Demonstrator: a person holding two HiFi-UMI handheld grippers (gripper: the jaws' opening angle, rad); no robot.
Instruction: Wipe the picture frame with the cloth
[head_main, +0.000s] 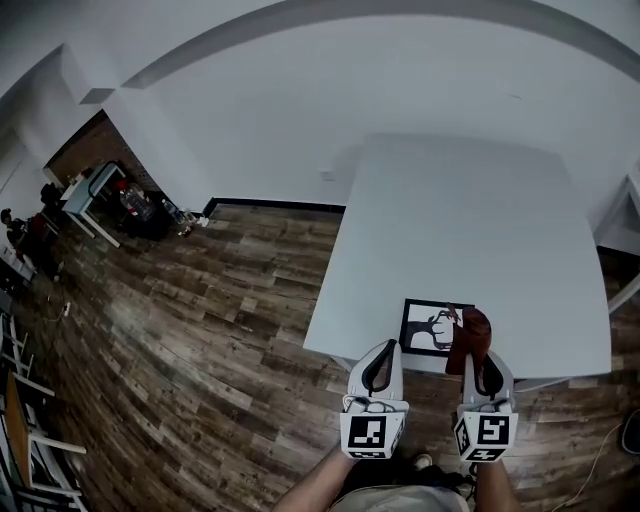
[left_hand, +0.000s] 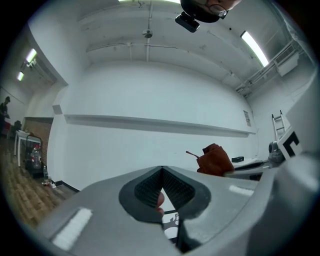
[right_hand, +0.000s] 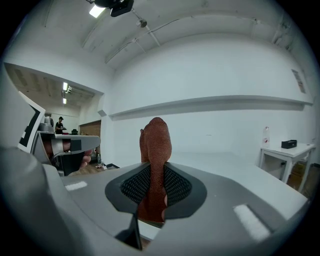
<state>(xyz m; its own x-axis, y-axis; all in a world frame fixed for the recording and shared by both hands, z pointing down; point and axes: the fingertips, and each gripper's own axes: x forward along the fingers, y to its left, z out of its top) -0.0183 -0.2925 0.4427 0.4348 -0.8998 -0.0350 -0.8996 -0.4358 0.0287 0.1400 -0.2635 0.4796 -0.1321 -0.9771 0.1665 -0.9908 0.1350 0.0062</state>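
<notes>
The picture frame (head_main: 428, 327), black-edged with a black-and-white print, lies flat at the near edge of the white table (head_main: 460, 230). My right gripper (head_main: 487, 375) is shut on a reddish-brown cloth (head_main: 470, 335), which hangs bunched over the frame's right side. In the right gripper view the cloth (right_hand: 155, 142) stands up between the jaws (right_hand: 155, 167). My left gripper (head_main: 378, 368) hovers at the table's front edge, just left of the frame, shut with nothing in it. In the left gripper view its tips (left_hand: 161, 171) meet, the cloth (left_hand: 215, 159) shows to the right, and a bit of the frame (left_hand: 171, 220) shows below.
A wood-plank floor (head_main: 200, 330) spreads to the left of the table. A desk with clutter (head_main: 95, 195) and people stand far off at the left. A small white side table (right_hand: 287, 150) is at the right. White walls lie behind.
</notes>
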